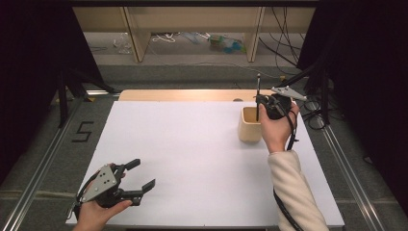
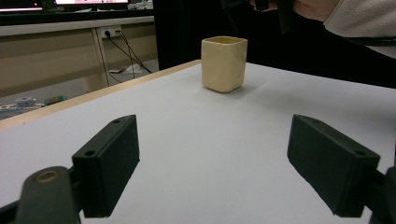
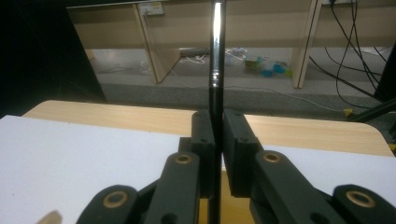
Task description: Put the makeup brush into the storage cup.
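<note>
Black pen upright, clamped in my right gripper, lower end over cream cup at table's far right. My left gripper idle, jaws wide, empty. Step: insertion. Next: I lower straight, then release.

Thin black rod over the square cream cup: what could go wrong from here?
1. The thin black rod stands upright in the shut right gripper, pinched over a narrow strip; it might tilt or slip.
2. The square cream cup stands free, the open left gripper far off; a rod catching its rim could tip it.
</note>
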`<state>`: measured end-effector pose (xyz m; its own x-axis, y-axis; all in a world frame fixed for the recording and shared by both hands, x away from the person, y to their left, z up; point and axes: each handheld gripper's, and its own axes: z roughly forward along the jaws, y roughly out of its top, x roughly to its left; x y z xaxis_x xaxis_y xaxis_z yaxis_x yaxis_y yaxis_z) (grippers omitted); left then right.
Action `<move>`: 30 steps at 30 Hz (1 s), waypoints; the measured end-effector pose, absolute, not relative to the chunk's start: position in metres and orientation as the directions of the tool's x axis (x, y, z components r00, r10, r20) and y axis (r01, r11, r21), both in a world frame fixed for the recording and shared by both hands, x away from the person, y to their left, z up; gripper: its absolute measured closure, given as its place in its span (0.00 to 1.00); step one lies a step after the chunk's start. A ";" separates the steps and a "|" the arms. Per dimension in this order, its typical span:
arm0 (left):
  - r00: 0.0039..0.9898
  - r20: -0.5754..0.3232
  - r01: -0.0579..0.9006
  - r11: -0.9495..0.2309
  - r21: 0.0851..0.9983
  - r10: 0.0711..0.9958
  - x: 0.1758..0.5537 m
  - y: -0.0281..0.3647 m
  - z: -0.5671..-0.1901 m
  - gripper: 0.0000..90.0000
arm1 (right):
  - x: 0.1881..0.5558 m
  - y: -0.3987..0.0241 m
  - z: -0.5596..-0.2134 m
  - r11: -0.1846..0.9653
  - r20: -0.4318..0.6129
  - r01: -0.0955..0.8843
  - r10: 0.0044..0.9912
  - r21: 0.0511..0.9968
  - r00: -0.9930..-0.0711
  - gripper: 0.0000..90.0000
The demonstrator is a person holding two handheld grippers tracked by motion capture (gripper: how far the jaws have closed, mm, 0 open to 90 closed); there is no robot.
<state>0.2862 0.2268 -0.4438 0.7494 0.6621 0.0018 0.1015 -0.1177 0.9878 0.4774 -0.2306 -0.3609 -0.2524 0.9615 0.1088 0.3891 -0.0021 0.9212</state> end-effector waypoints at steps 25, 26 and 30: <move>0.749 0.004 0.102 -0.121 0.987 0.663 0.286 0.227 -0.444 0.19 | 0.482 -0.226 -0.361 0.004 0.105 0.386 0.960 0.922 -0.261 0.93; 0.749 0.004 0.102 -0.121 0.987 0.663 0.286 0.227 -0.444 0.18 | 0.482 -0.226 -0.361 0.004 0.105 0.386 0.960 0.922 -0.261 0.93; 0.749 0.009 0.099 -0.125 0.987 0.662 0.287 0.227 -0.444 0.18 | 0.483 -0.224 -0.361 0.004 0.108 0.386 0.958 0.922 -0.267 0.93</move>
